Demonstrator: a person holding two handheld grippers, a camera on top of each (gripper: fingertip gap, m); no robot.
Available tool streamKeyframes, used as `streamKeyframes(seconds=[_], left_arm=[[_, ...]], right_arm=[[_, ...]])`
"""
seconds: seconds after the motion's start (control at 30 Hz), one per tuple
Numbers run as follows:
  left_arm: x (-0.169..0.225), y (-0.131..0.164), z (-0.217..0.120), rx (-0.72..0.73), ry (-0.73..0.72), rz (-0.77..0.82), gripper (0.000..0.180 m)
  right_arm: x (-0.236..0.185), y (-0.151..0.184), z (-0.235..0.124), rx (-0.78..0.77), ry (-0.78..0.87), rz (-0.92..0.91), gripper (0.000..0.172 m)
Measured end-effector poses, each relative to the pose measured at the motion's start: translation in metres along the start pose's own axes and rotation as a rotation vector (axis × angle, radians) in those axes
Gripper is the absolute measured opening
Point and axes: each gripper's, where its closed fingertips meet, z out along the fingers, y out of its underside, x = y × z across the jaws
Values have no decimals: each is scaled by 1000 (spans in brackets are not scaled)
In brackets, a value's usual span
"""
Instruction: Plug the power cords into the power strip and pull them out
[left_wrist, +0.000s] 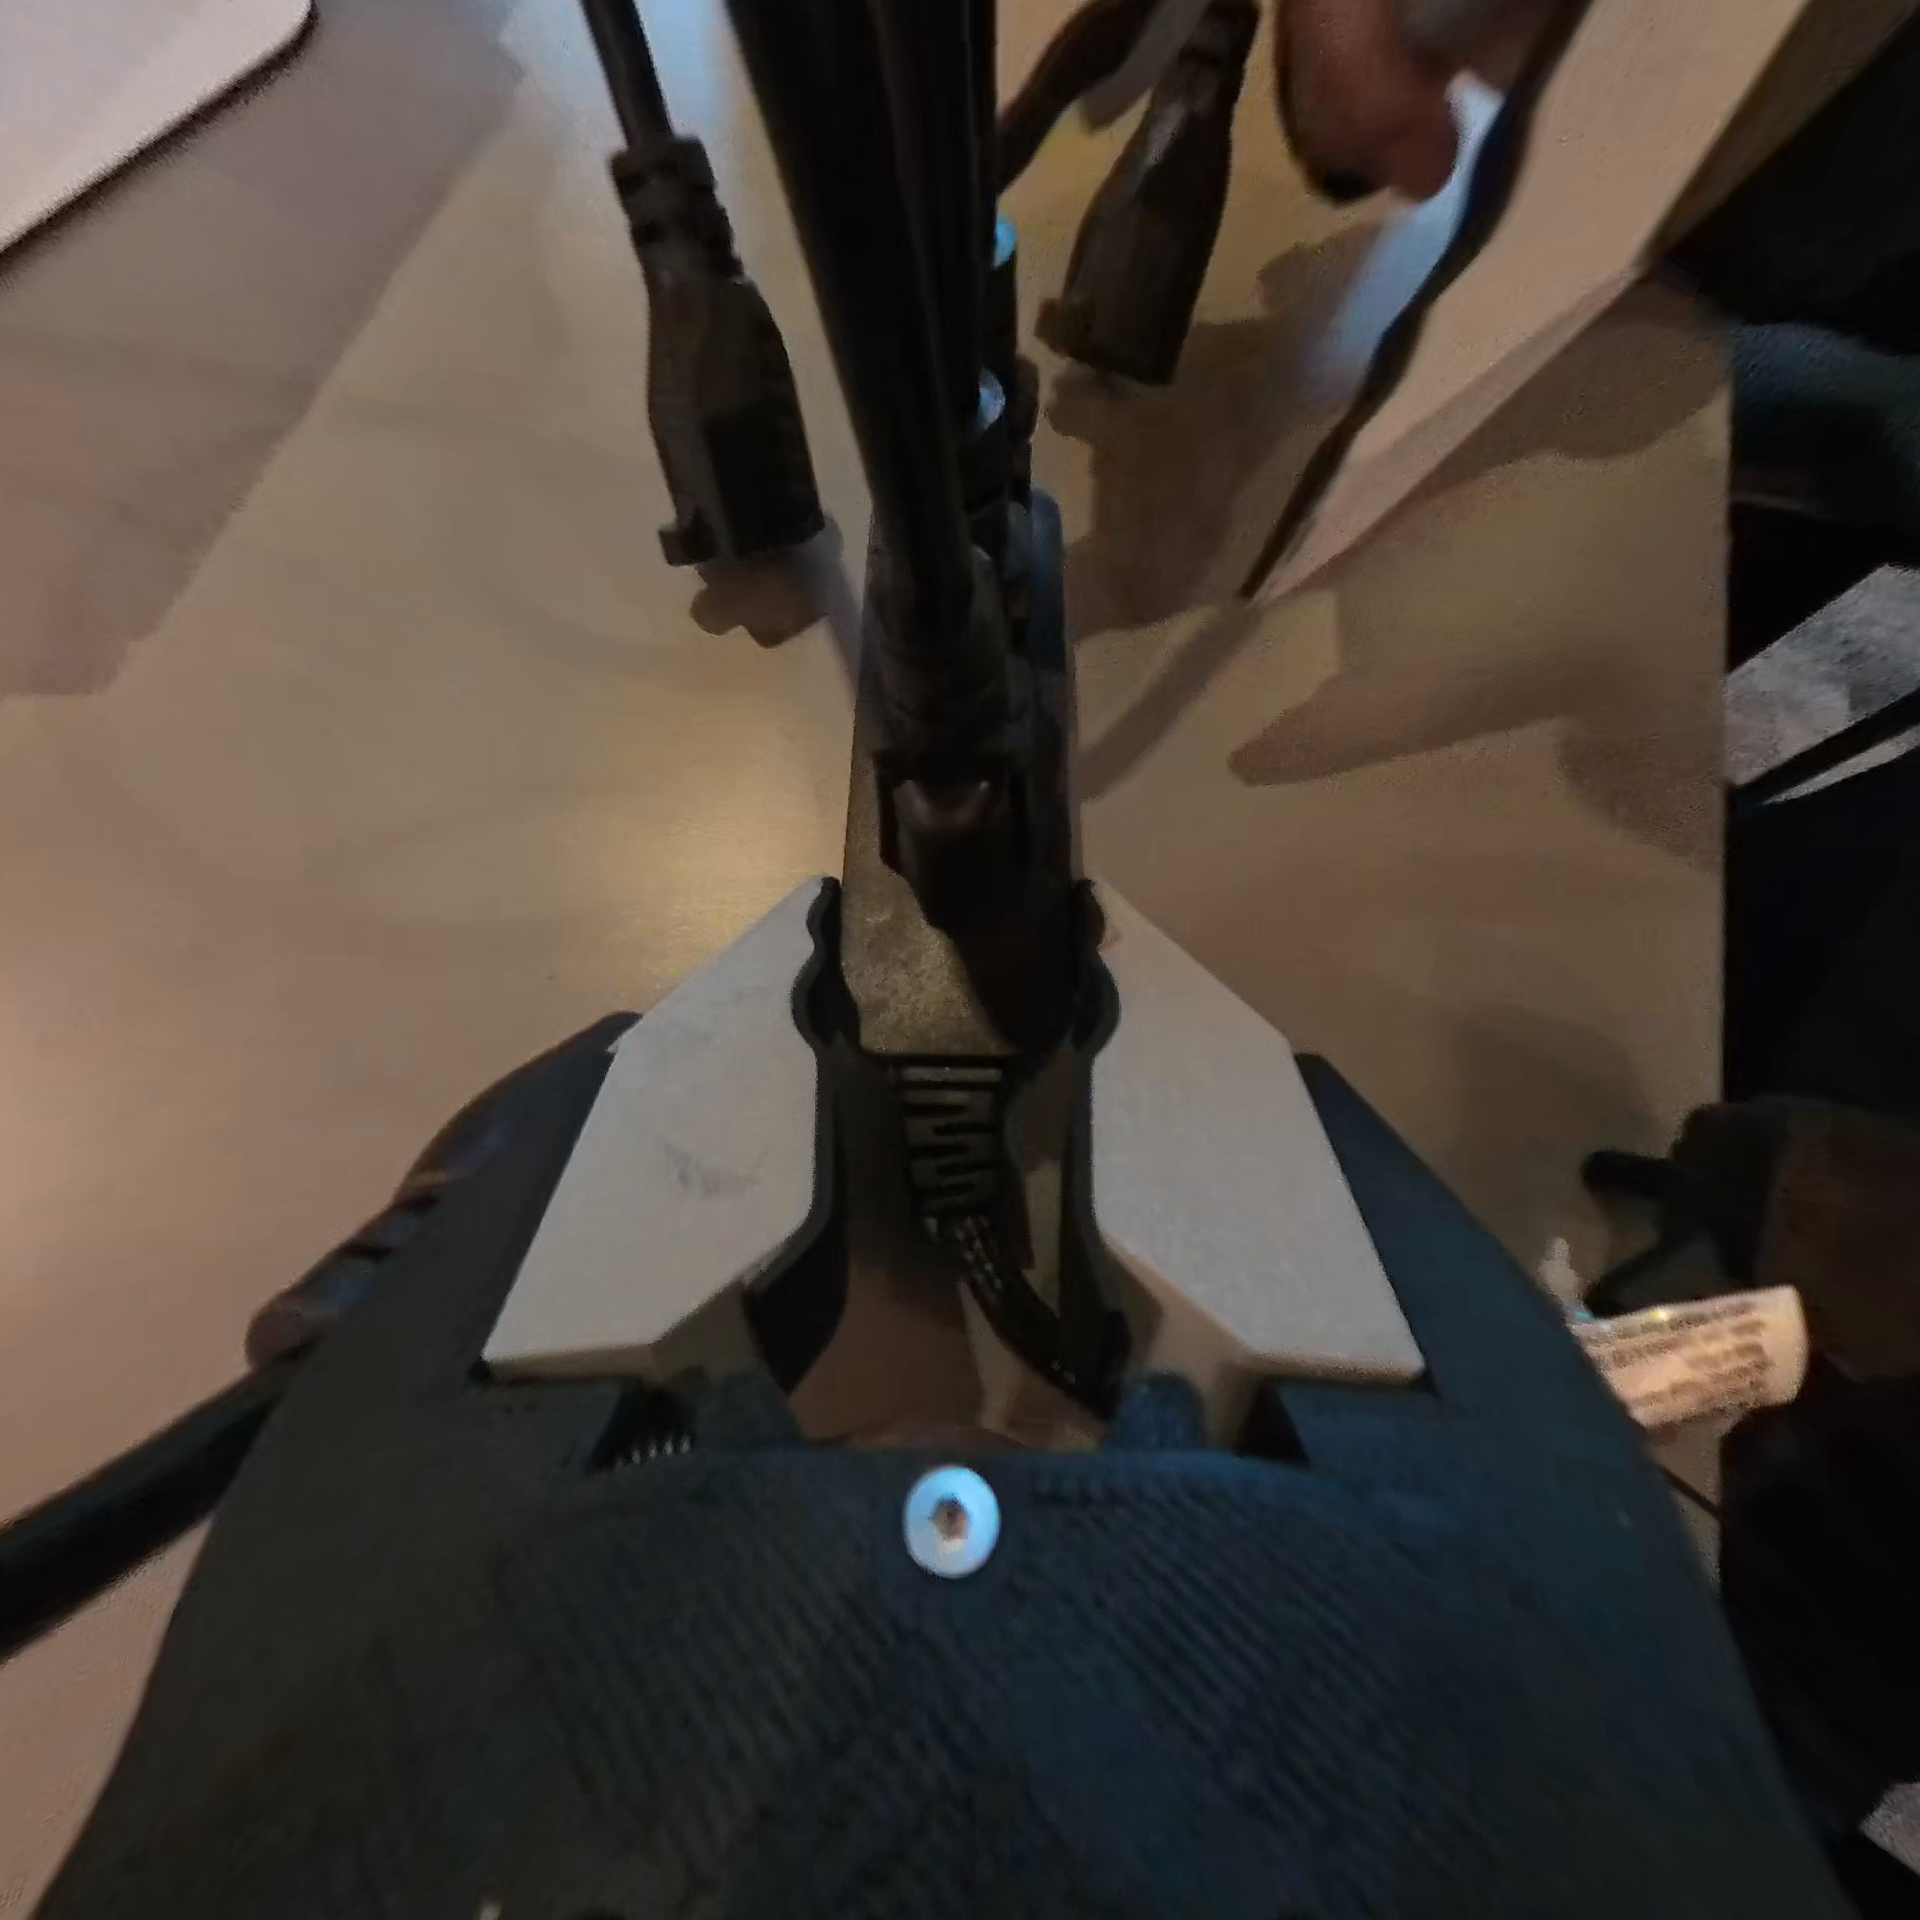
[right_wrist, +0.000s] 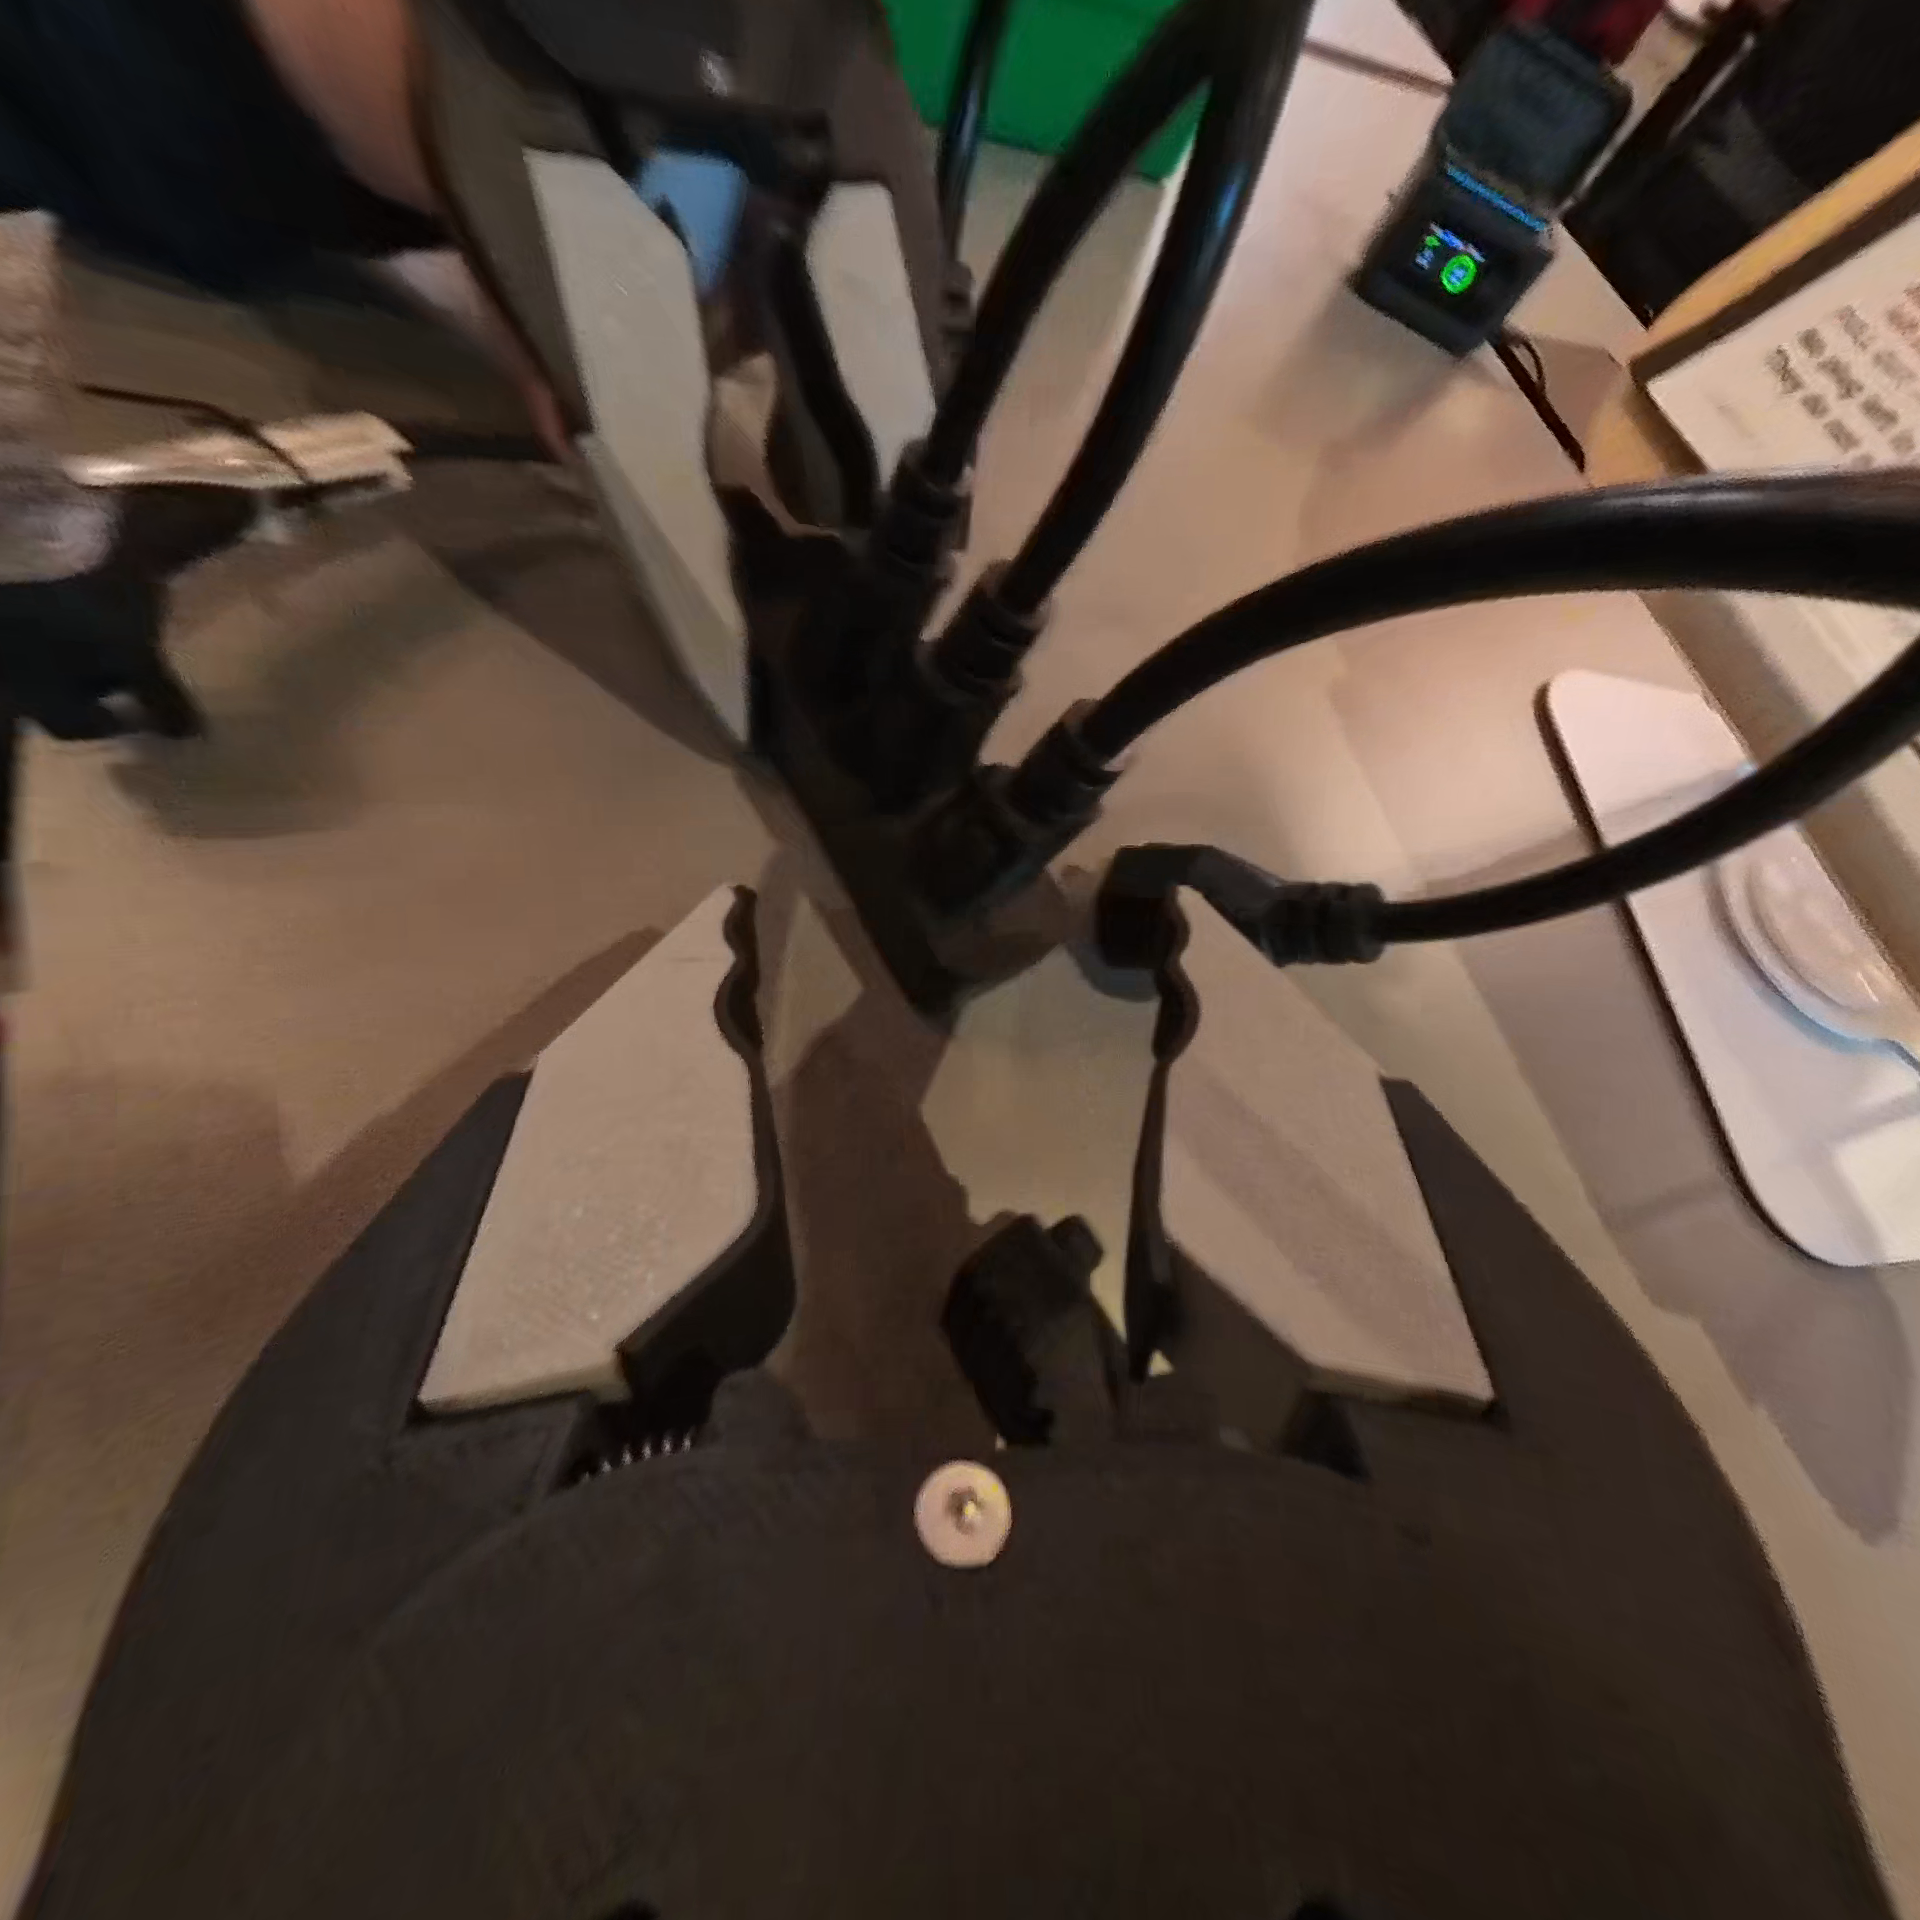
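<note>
Left gripper (left_wrist: 956, 935): narrow, both black pads pressed on the near end of the power strip (left_wrist: 914, 935), one on each side wall; the strip runs away from the jaws toward 12 o'clock.

Power strip: dark, long and slim, lying on the beige table (left_wrist: 364, 831). In the right wrist view it shows as a dark bar (right_wrist: 894, 831) running from the centre toward 11 o'clock, blurred.

Plugged cords: several black cords (left_wrist: 894, 312) stand out of the strip's top and rise toward 12 o'clock in the left wrist view. In the right wrist view three black cords with ribbed collars (right_wrist: 977, 623) sit in a row on the strip, and one bends off toward 3 o'clock.

Loose plugs: one black plug (left_wrist: 727, 416) lies on the table at 11 o'clock from the left jaws, beside the strip and apart from it. Another black plug (left_wrist: 1132, 239) lies at 1 o'clock; blurred.

Right gripper (right_wrist: 956, 935): wide, nothing pressed between the pads. The near tip of the strip lies just ahead of the gap.

Angled plug (right_wrist: 1226, 894): black, at the tip of the right finger (right_wrist: 1174, 997), its cord trailing toward 3 o'clock. Whether the finger touches it, I cannot tell.

Other side of table: a white pad (right_wrist: 1766, 987) at 3 o'clock and a small black device with a lit screen (right_wrist: 1455, 270) at 1 o'clock, in the right wrist view.
</note>
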Motion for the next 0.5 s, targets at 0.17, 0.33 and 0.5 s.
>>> streamKeyframes(seconds=[0.17,0.33,0.5], left_arm=[[-20,-16,-12,107,101,-101,42],[-32,-2,4,-20,141,-10,42],[-36,-5,9,-19,119,-6,42]], right_arm=[[24,-4,28,7,-77,49,91],[36,8,54,-64,-127,36,83],[41,11,58,-36,-108,26,75]])
